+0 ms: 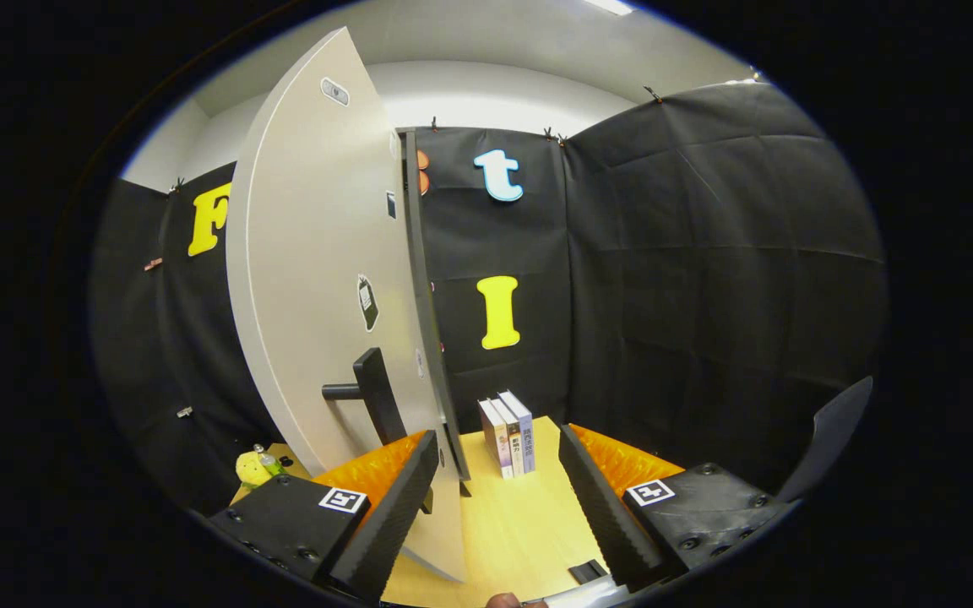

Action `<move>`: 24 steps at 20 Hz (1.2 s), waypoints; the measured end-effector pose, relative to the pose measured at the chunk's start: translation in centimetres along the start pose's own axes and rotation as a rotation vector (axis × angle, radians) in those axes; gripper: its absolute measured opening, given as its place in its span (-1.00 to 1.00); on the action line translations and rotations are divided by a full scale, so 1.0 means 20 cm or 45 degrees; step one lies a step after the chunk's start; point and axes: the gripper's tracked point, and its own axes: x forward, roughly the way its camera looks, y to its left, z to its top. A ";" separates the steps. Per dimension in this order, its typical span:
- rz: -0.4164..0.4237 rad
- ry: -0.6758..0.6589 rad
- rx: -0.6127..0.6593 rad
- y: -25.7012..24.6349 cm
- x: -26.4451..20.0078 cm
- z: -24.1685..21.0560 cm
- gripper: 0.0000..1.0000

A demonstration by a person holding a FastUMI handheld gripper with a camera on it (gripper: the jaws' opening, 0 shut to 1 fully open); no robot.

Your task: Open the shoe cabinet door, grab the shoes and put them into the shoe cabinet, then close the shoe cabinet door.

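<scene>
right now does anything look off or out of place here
Nothing looks damaged or spilled. The cabinet door stands swung open, its edge running down between the open gripper fingers, handle just ahead of the left one. Three books stand upright on the table beyond. A yellow toy lies past the door.

Bright overhead ceiling light (611,6), sharp focus, strong fisheye bending.

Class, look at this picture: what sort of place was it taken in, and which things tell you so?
Probably a staged recording booth, not a real home. Black cloth walls enclose a wooden table bearing an open cabinet door and three books. The gripper has its fingers open, holding nothing.
</scene>
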 end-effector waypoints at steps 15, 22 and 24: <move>0.249 0.037 -0.038 0.87 0.09 -0.12 0.94; 0.294 0.035 -0.052 1.02 0.16 -0.10 0.96; 0.285 0.024 -0.055 1.03 0.18 -0.07 0.96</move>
